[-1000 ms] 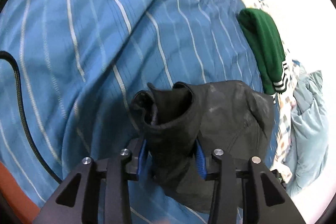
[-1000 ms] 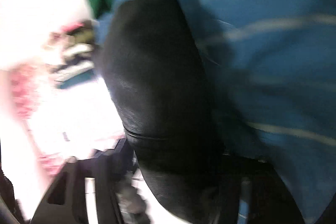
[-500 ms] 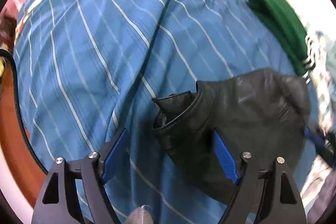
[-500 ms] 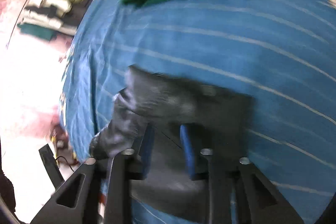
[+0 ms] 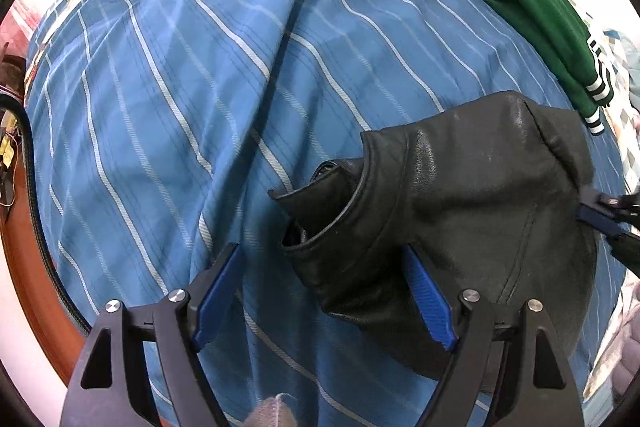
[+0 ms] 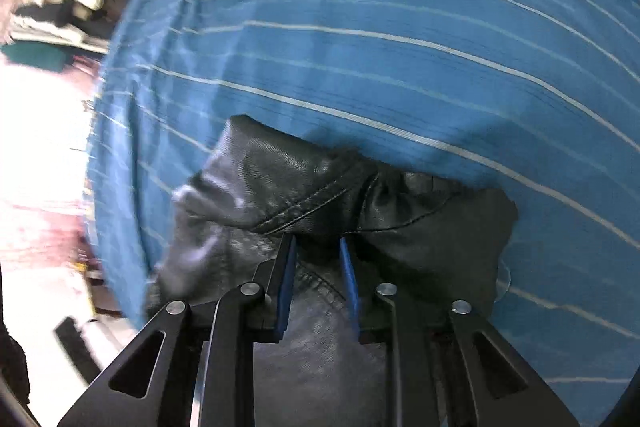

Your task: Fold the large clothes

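Left claw (image 5: pixel 320 291) has let go of the black jacket (image 5: pixel 460 211), jaws spread.

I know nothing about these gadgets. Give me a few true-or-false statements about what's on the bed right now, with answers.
1. The black leather jacket lies on a blue bedspread with white stripes. True.
2. The left gripper is clamped on the jacket. False: its blue fingers stand wide apart, one over bare bedspread, the other beside the jacket.
3. The right gripper has its fingers close together with jacket leather between them. True.
4. The folded green garment with white-striped cuffs sits on top of the jacket. False: it lies apart, further along the bed.
5. The bedspread is plain red. False: blue with pale stripes.
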`<state>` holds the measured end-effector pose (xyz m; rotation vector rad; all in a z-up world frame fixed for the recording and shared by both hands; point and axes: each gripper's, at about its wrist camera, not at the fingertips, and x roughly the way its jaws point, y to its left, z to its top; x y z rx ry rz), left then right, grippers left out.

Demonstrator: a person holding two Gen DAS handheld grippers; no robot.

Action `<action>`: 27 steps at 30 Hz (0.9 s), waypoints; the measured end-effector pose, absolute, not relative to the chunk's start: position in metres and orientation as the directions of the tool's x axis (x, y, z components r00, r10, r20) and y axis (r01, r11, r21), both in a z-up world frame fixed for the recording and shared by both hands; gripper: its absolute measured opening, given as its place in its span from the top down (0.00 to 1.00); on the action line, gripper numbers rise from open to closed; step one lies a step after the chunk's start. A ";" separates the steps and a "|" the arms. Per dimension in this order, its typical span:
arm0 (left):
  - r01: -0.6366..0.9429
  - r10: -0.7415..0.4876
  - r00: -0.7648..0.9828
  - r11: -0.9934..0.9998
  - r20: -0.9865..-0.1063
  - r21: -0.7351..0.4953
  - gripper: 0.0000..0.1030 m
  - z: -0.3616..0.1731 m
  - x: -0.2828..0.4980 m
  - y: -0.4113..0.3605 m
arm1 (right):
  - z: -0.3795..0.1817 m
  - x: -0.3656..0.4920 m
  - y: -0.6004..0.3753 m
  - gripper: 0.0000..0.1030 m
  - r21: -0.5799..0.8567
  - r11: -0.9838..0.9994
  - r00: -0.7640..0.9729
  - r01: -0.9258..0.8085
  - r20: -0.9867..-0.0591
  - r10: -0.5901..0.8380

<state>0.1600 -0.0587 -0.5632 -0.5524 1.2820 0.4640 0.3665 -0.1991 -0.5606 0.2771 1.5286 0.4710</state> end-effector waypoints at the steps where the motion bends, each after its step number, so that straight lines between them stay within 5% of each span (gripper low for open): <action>1: -0.609 0.011 0.230 0.782 -0.973 -0.135 0.22 -0.564 0.160 -0.059 | -0.552 0.364 -0.205 0.76 0.473 0.873 -0.015 -0.116 -0.880 0.475; 6: -0.608 0.004 0.238 0.781 -0.971 -0.145 0.22 -0.564 0.157 -0.059 | -0.522 0.330 -0.225 0.69 0.450 0.885 -0.007 -0.120 -0.892 0.452; 16: -0.625 -0.019 0.235 0.763 -0.972 -0.166 0.22 -0.561 0.149 -0.060 | -0.594 0.290 -0.210 0.67 0.301 0.946 -0.140 -0.123 -0.949 0.284; 21: -0.710 -0.083 0.338 0.631 -0.938 -0.312 0.22 -0.544 0.129 -0.040 | -0.569 0.295 -0.242 0.54 0.479 0.877 -0.160 -0.027 -0.868 0.470; 24: -0.734 -0.145 0.385 0.551 -0.911 -0.398 0.22 -0.552 0.125 -0.034 | -0.554 0.288 -0.283 0.34 0.563 0.826 -0.090 0.023 -0.822 0.562; 27: -0.753 -0.183 0.386 0.504 -0.904 -0.424 0.24 -0.576 0.134 -0.031 | -0.576 0.281 -0.322 0.31 0.635 0.767 -0.060 0.095 -0.765 0.641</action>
